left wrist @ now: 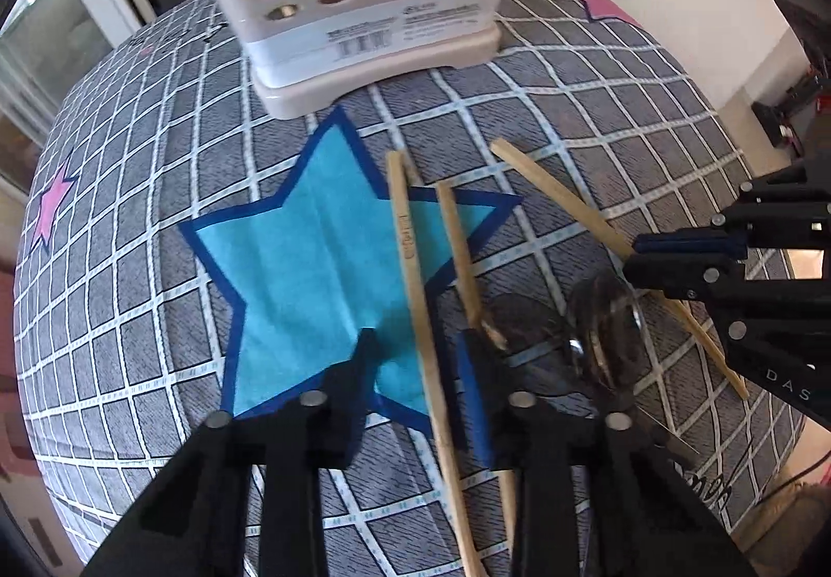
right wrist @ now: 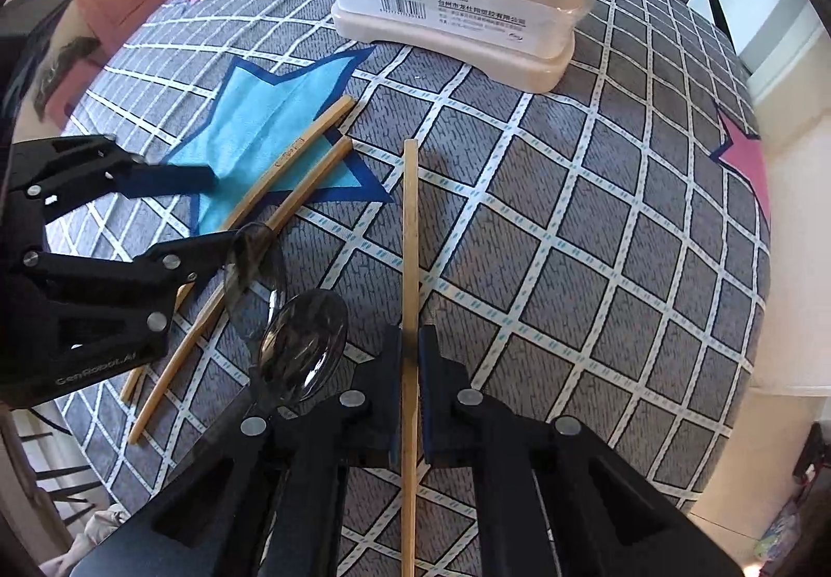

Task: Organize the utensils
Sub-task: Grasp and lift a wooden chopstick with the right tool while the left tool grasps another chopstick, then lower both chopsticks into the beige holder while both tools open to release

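Three wooden chopsticks lie on the checked cloth. My left gripper (left wrist: 419,340) points down over the blue star (left wrist: 301,265). Its jaws stand apart around the marked chopstick (left wrist: 410,265) without pressing on it. A second chopstick (left wrist: 457,244) runs under its right finger. My right gripper (right wrist: 410,333) is shut on the third chopstick (right wrist: 410,224), which points toward the white perforated utensil holder (right wrist: 457,5). In the left wrist view the right gripper (left wrist: 631,260) shows at the right, on that chopstick (left wrist: 561,198). Two dark see-through spoons (right wrist: 306,343) (right wrist: 254,265) lie between the grippers.
The utensil holder (left wrist: 363,5) stands at the far side of the round table. The grey grid cloth (right wrist: 571,239) carries pink stars (right wrist: 748,161) near the edge. Beyond the rim are a red cushion (right wrist: 119,5) at the left and the floor at the right.
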Tool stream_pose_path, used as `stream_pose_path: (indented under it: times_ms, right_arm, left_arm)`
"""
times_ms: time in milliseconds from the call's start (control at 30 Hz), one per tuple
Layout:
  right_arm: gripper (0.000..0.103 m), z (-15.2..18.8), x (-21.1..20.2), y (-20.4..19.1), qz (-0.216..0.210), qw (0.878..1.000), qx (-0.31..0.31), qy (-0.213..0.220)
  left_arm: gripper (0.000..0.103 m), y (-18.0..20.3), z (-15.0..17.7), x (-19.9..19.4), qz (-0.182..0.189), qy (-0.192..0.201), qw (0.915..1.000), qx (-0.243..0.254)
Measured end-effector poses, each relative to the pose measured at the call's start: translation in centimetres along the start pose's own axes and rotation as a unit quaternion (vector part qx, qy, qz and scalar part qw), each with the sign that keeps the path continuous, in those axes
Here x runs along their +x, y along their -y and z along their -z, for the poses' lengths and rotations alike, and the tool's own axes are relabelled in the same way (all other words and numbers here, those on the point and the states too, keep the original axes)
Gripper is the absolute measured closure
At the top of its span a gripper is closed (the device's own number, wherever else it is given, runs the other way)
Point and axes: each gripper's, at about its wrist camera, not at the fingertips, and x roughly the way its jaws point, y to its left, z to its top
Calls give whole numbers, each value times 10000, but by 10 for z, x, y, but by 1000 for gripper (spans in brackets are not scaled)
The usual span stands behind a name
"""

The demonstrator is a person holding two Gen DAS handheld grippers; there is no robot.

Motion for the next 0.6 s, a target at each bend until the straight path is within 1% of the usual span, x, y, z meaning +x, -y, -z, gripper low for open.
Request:
stream_pose_path:
  times_ms: [33,100,167,267,300,400,500,600]
  right_arm:
    - [97,2,-3,3,-11,10000,5,27]
    - [97,9,-10,8,-42,10000,21,87]
    - [97,12,-14,12,-76,9999,46,146]
    - [97,17,-23,14,-178,9994,90,287]
    - [97,20,-27,16,-237,9990,113,351]
    - [97,22,-38,23,-398,9975,186,553]
    - [97,24,-52,26,-586,9942,268,864]
    - [97,21,-68,28,-676,9902,323,1178]
  left_arm:
    - [66,4,0,1,50,-22,10000,35]
    - [67,8,0,0,96,15,10000,-14]
    - [67,7,3,-2,63,198,9995,-219]
    - [67,0,13,-10,196,525,9963,-649]
    - [67,-4,18,-15,209,696,9937,-848]
    - [67,-12,29,-30,198,1104,9868,-1168]
    - [67,-18,35,-51,196,1557,9778,-1390]
    - [67,-27,38,-70,150,1941,9695,-1491]
